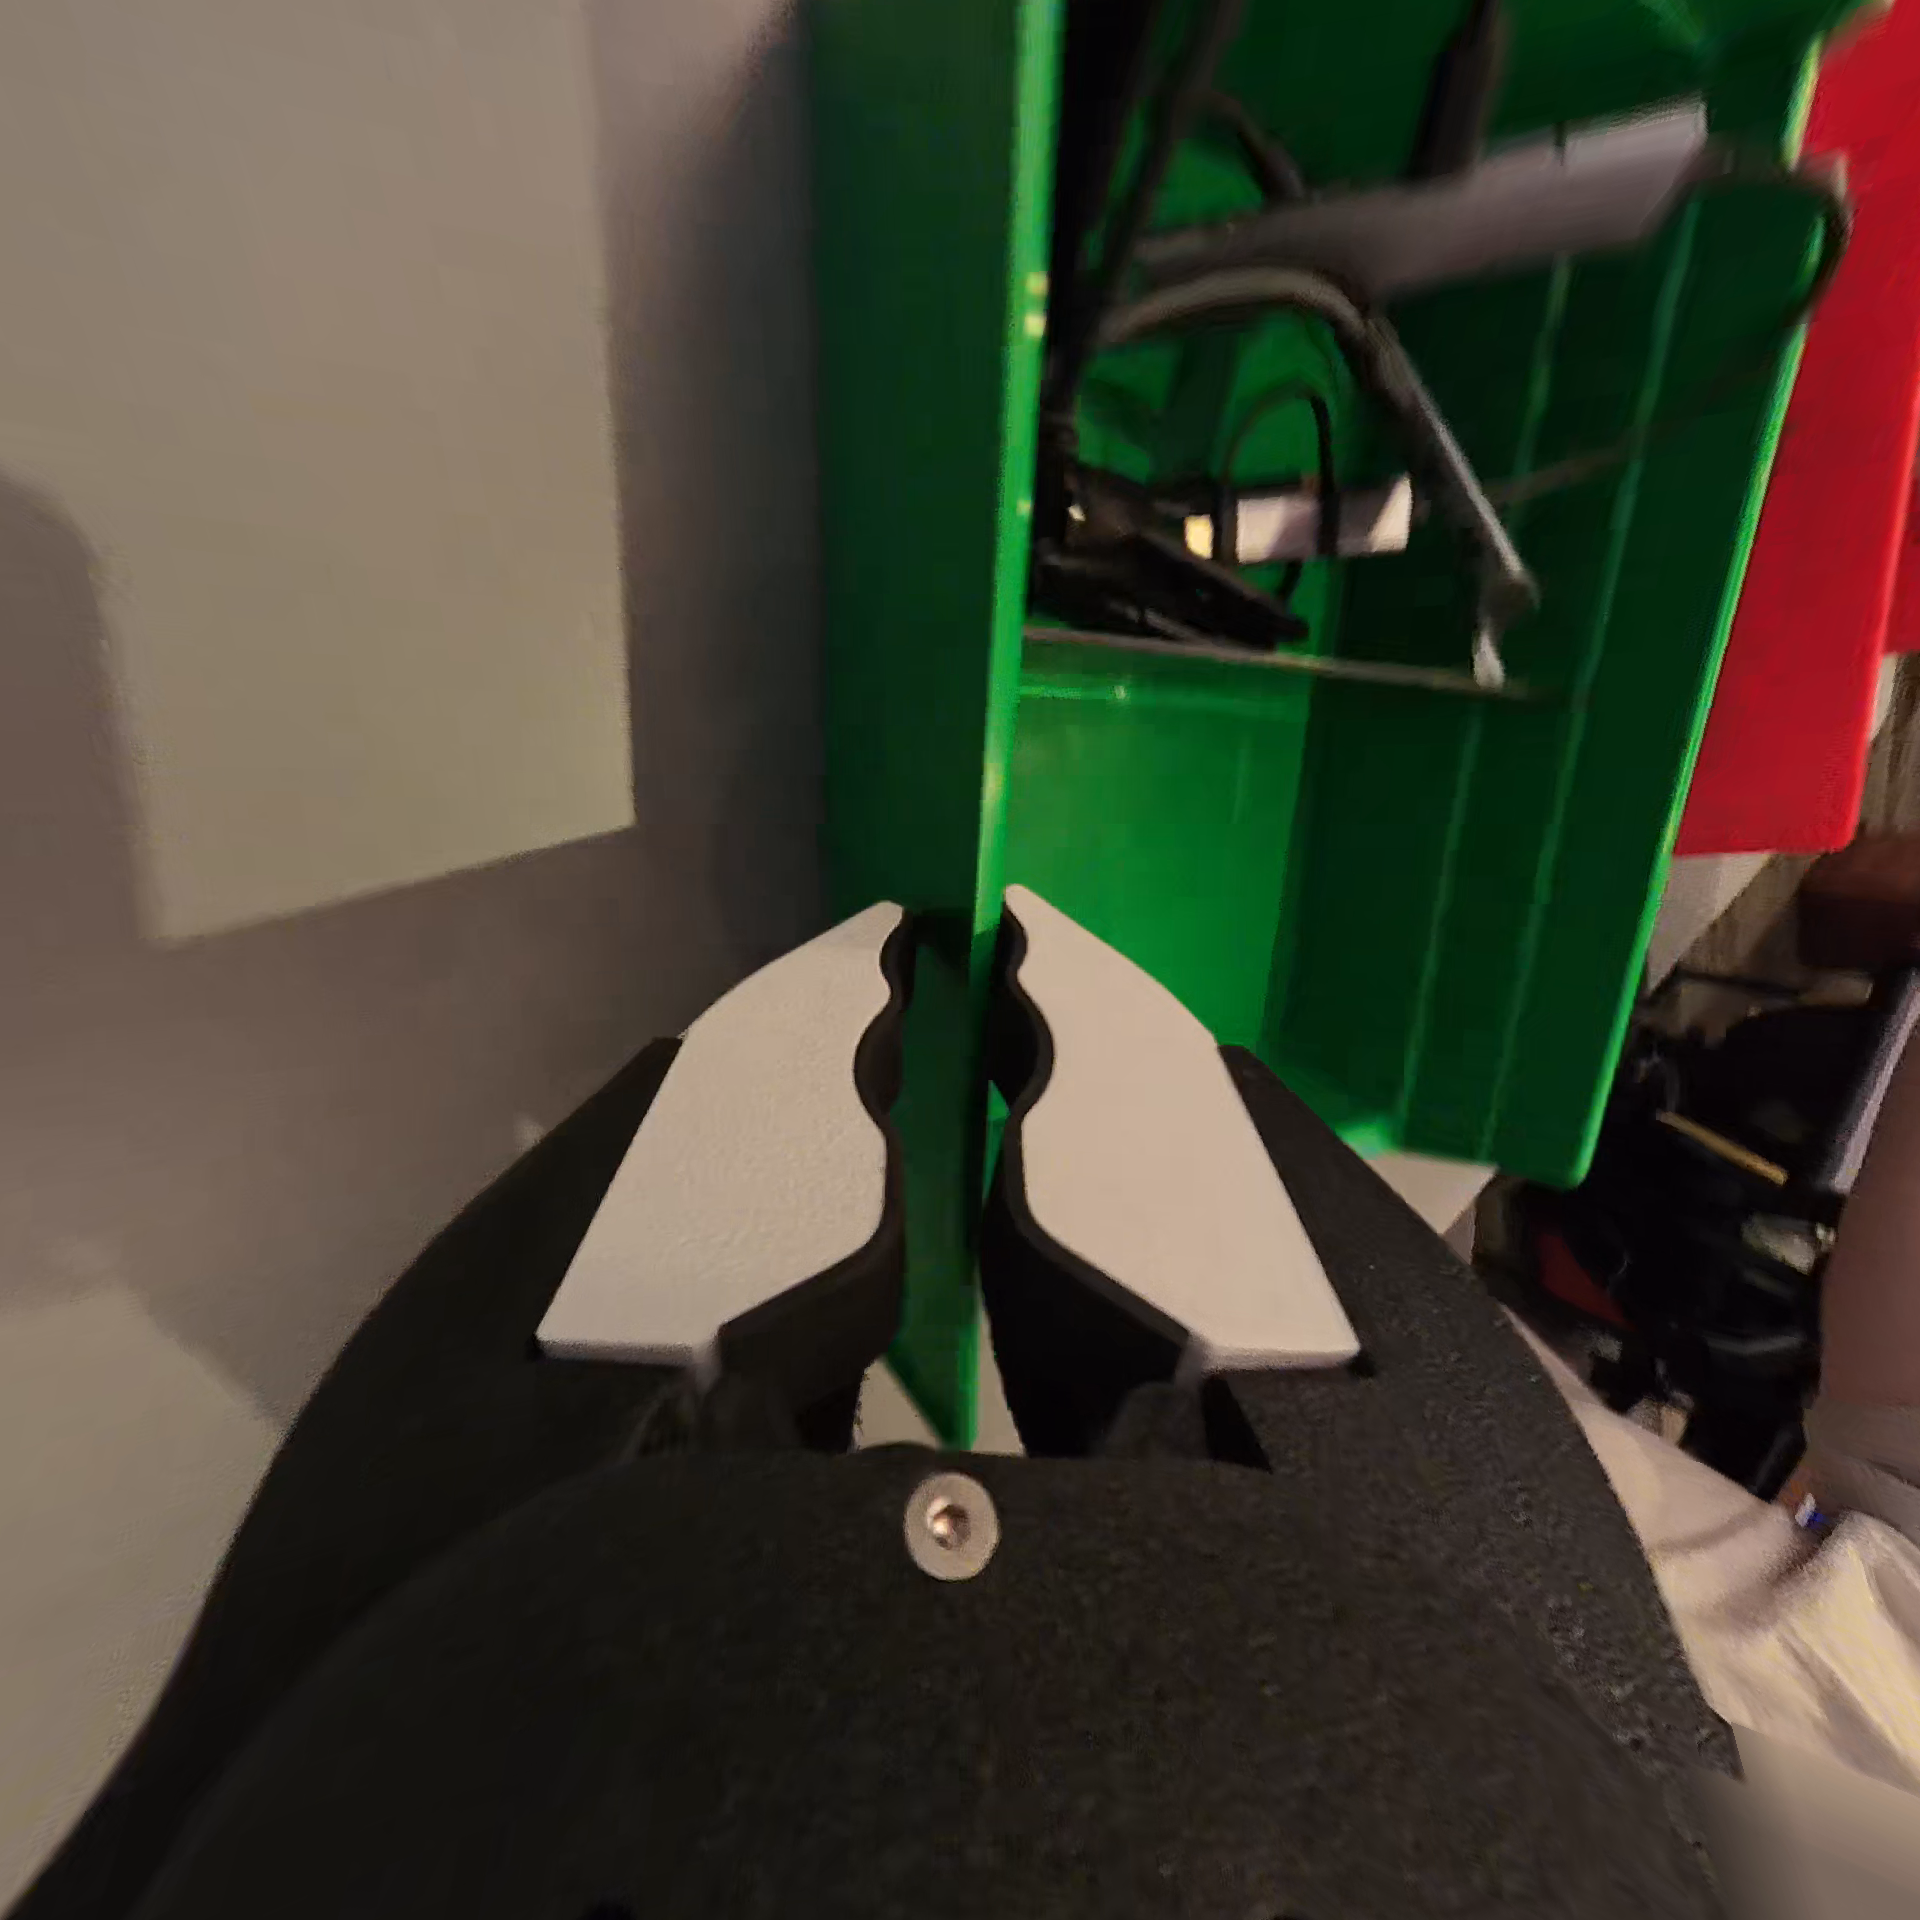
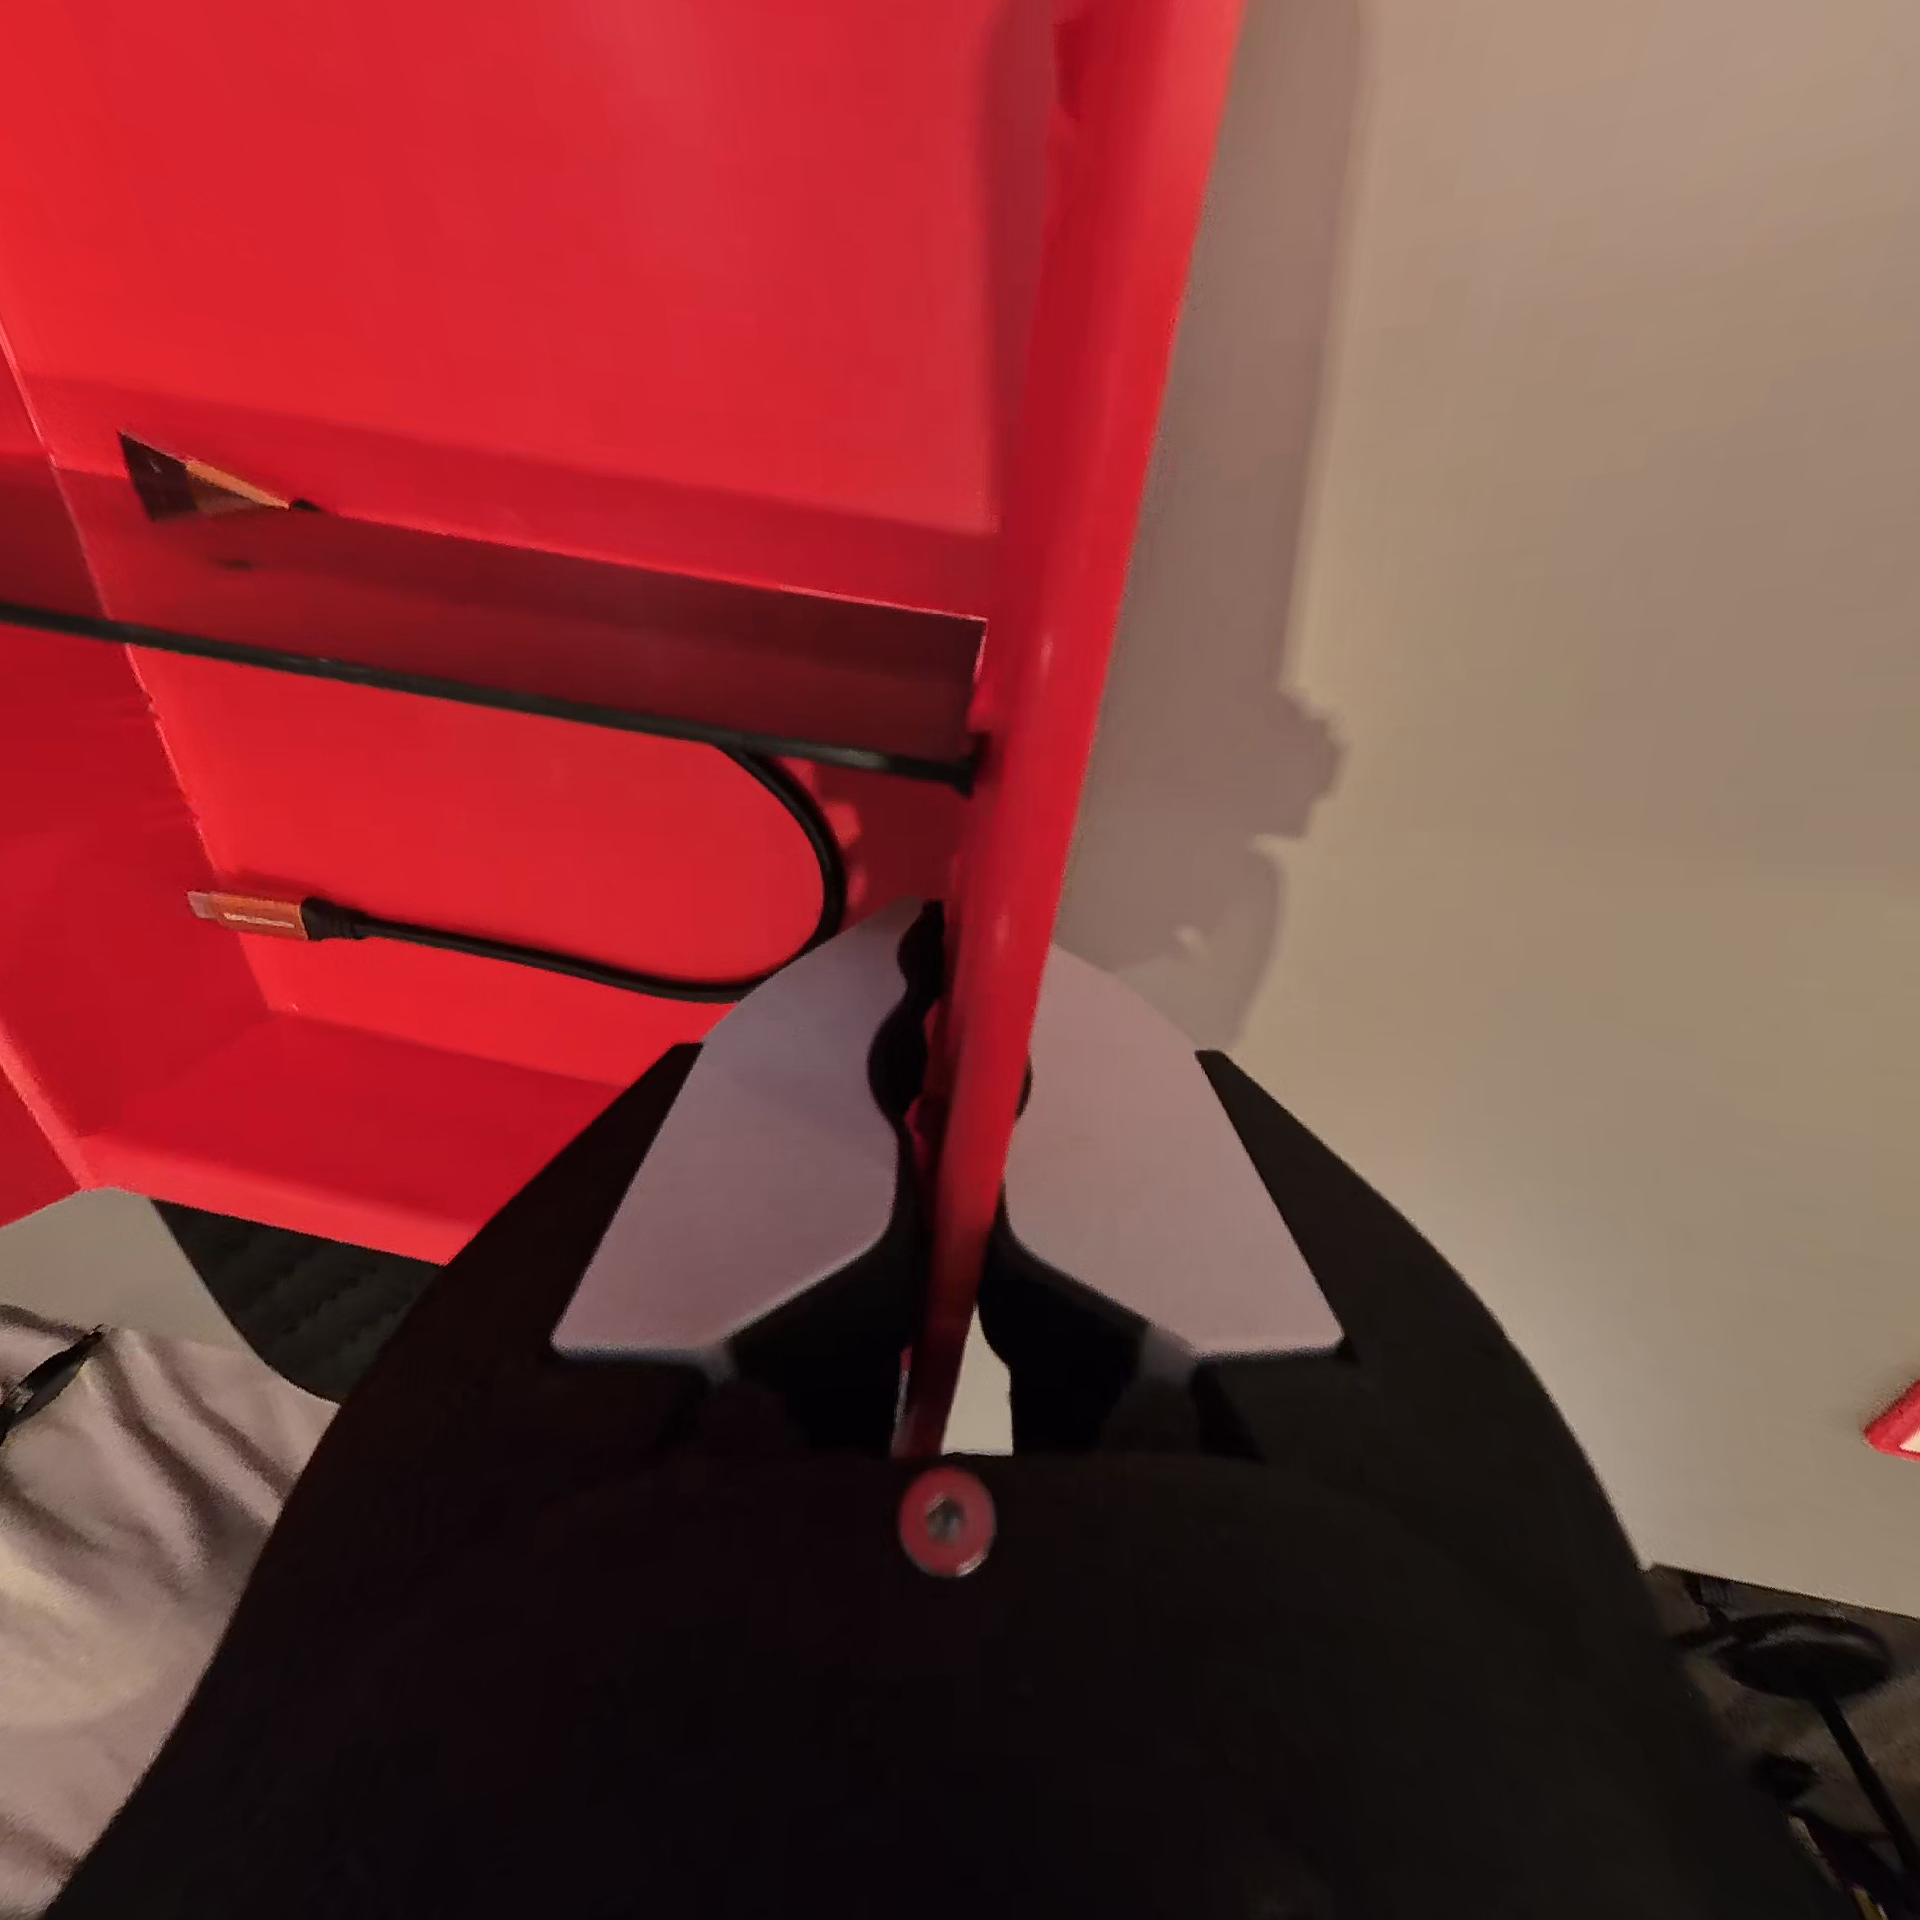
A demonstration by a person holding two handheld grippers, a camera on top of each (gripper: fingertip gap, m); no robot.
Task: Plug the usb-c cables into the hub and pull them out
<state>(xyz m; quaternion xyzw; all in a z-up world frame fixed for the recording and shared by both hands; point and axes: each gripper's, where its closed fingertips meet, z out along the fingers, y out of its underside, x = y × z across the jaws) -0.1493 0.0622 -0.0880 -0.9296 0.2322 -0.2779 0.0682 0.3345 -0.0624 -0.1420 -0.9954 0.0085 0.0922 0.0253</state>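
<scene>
Plainly, much of the far end of the left wrist view is smeared: the grey bar (image 1: 1538,223) crossing the top of the green bin (image 1: 1403,831) is blurred, and what it is cannot be told. Deeper in, ahead and to the right of the left gripper (image 1: 961,925), a small silver hub (image 1: 1314,520) sits among tangled dark cables (image 1: 1132,592), too soft to show which are plugged in. A grey braided cable (image 1: 1444,457) slants down beside it, its end unclear.

Only the right wrist view shows the red bin (image 2: 520,312). Inside it, ahead and to the left of the right gripper (image 2: 971,935), a black cable (image 2: 582,961) loops round and ends in an orange plug (image 2: 255,914) lying free on the bin's floor. Its other stretch runs off the left edge, cut from sight. The left wrist view catches just a red sliver of that bin past the green one.

Each gripper points forward with its fingers straddling a bin wall. The left one is narrowed onto the green bin's near wall, pads pressing both faces. The right one is likewise closed on the red bin's right-hand wall (image 2: 1023,831), which runs between the fingers down to the hinge screw.
</scene>
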